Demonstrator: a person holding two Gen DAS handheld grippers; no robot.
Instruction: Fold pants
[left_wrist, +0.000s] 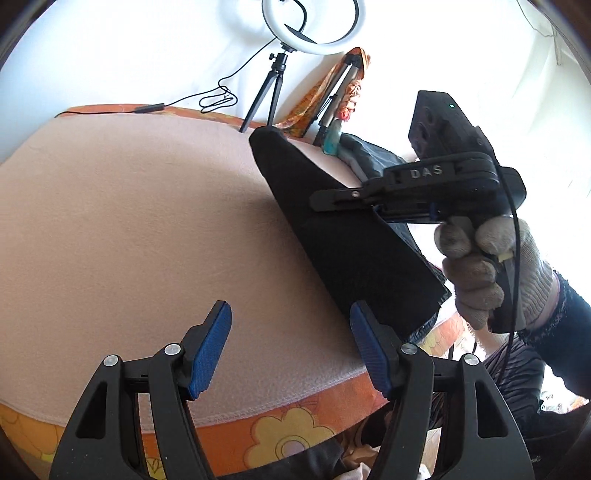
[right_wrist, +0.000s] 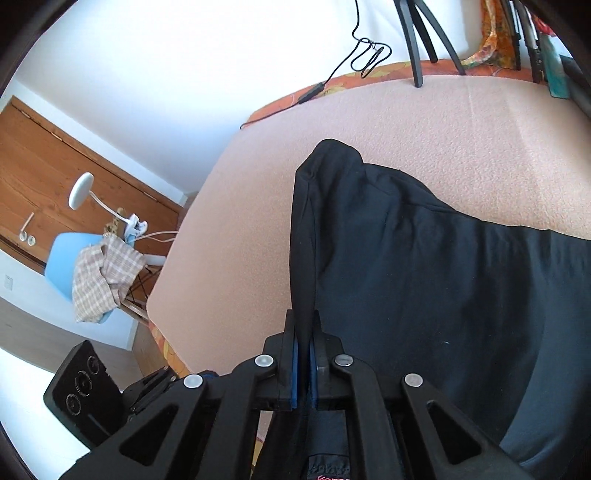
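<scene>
Right tool (right_wrist: 303, 354) clamped on edge of black fabric pants (right_wrist: 424, 280), lifting fold off pink fleece-covered bench (left_wrist: 122, 206). Left tool (left_wrist: 291, 347) jaws apart, holding nothing, over bench's near edge, just left of pants. Gloved hand (left_wrist: 487, 266) grips right tool's handle.

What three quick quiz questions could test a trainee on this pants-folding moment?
1. True or false: the right gripper is clamped on the black pants.
2. Is the left gripper A) holding cloth, or B) open and empty?
3. What covers the table under the pants?

Key:
1. True; a fold of fabric sits pinched between its pads.
2. B; its blue pads stand apart above the blanket.
3. A pink blanket, over an orange flowered cloth.
</scene>
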